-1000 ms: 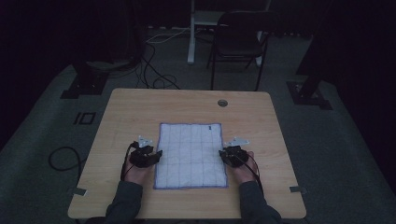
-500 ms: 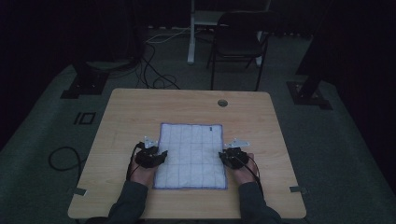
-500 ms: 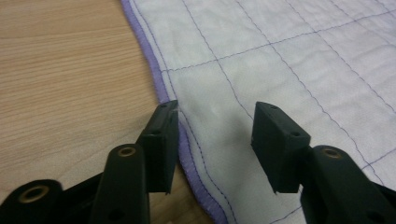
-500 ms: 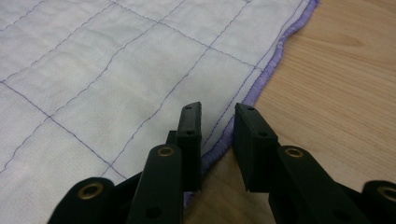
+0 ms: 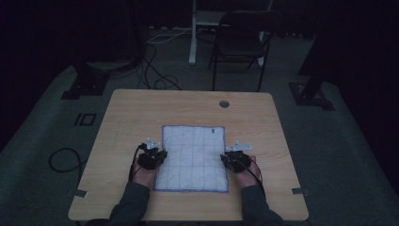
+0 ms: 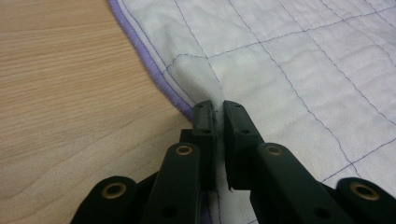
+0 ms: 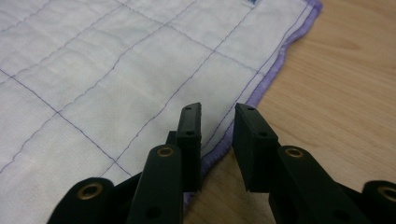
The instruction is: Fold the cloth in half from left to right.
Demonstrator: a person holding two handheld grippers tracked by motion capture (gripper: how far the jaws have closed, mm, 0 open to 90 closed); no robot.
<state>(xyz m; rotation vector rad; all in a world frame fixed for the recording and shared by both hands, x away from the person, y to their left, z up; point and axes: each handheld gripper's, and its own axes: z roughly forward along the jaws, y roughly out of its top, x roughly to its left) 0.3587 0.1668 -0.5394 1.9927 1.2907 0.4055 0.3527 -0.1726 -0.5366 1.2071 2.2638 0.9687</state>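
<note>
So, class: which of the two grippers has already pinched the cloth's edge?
The left gripper: its jaws have just been closing and now clamp a raised fold of the cloth. The right gripper straddles the cloth's purple edge with jaws apart.

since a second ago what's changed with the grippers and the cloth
The left gripper slid inward onto the cloth's left edge; its jaws have just been closing and now pinch a small fold of it. The right gripper stayed open at the right edge. The cloth stayed flat on the table.
</note>
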